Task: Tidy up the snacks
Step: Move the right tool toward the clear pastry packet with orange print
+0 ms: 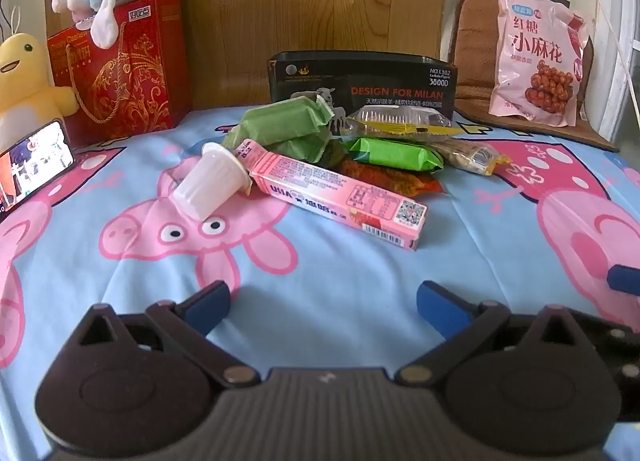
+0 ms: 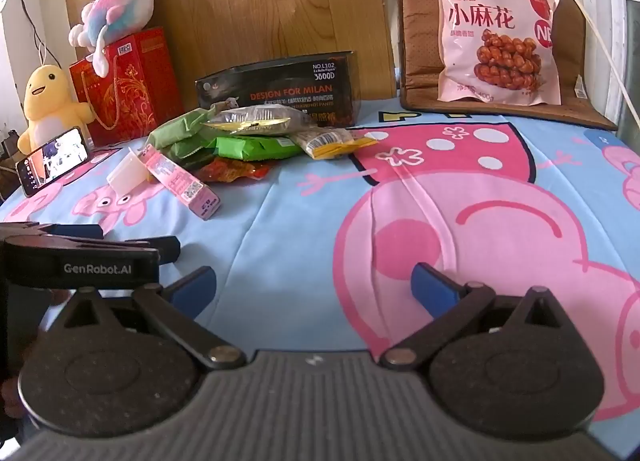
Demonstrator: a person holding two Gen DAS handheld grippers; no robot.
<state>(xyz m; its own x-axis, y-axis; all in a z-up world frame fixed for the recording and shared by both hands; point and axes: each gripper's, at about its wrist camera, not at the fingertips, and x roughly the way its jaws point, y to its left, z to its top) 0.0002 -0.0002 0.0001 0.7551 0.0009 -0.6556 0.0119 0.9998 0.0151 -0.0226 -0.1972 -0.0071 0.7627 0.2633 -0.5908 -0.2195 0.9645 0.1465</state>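
Blue pads are standing wide apart on the left gripper [image 1: 322,307], nothing between them, and the right gripper [image 2: 314,287] is gaping just as wide, empty too, both hovering over the pig-print sheet [image 1: 340,261]. Ahead, the snack pile is sitting loose on the sheet: a pink carton [image 1: 336,191] lying flat, a white jelly cup [image 1: 210,181] tipped against it, green packets [image 1: 280,129] and a clear tray [image 1: 396,121] stacked behind. Further back, the black box [image 1: 360,81] is standing open-topped; its inside is hidden. A big pink bag [image 2: 496,29] is leaning on the cushion [image 2: 416,41].
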